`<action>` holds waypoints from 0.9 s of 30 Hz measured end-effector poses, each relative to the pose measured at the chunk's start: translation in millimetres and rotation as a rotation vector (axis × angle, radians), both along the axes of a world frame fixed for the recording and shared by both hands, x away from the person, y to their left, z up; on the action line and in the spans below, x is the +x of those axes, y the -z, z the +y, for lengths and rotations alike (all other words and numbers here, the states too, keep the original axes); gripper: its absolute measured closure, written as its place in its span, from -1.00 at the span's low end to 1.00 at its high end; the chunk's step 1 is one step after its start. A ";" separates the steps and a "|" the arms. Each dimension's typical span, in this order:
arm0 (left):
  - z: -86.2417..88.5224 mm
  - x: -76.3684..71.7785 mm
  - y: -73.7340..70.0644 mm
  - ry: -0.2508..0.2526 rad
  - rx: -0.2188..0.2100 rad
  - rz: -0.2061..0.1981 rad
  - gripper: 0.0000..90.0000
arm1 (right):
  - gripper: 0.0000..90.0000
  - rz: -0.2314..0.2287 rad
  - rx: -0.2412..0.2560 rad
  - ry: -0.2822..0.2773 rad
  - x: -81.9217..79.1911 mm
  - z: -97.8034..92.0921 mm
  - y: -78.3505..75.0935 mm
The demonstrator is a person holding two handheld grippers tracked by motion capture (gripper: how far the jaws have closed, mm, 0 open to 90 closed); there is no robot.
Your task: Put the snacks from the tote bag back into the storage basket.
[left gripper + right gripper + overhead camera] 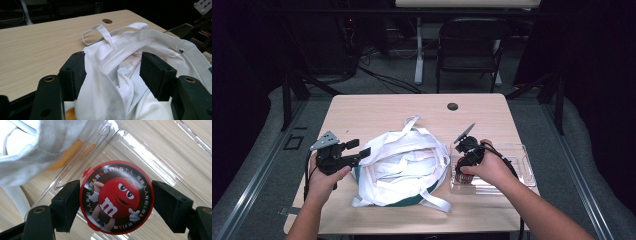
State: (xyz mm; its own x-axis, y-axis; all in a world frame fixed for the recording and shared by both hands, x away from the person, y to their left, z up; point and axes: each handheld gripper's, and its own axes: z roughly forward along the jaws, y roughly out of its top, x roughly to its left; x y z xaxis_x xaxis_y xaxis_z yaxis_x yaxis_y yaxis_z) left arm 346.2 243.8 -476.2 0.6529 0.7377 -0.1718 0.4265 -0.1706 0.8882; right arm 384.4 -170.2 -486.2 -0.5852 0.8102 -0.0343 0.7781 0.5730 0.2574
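Observation:
A crumpled white cloth bag (402,165) with long straps and a green underside lies in the middle of the table. My left gripper (358,147) is at the bag's left edge. Its jaws stand open (113,72) with a fold of the bag's rim (117,45) between them. My right gripper (463,172) points down into a clear plastic tray (522,150). It is shut (116,202) on a round red-rimmed candy tub (116,196) with a red cartoon figure on its lid. The tub sits over the tray's floor (155,152), and bag cloth (37,152) lies just beside it.
The light wooden table (387,107) has a round cable hole (452,106) near its far edge. Something orange (65,155) shows under the bag's edge by the tray. A black chair (469,50) and desk legs stand beyond the table.

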 end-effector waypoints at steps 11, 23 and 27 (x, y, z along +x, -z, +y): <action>-0.5 -0.1 0.5 0.001 -0.001 -0.001 -0.17 | -0.45 -0.013 0.005 -0.003 -0.6 -0.9 -5.2; 0.5 -0.8 -0.4 0.003 -0.002 -0.001 -0.17 | -0.44 -0.024 0.013 -0.003 -2.1 -2.0 -14.5; 0.7 -1.2 -0.5 0.001 -0.010 -0.006 -0.17 | -0.44 -0.025 0.019 0.001 -3.1 -1.4 -17.3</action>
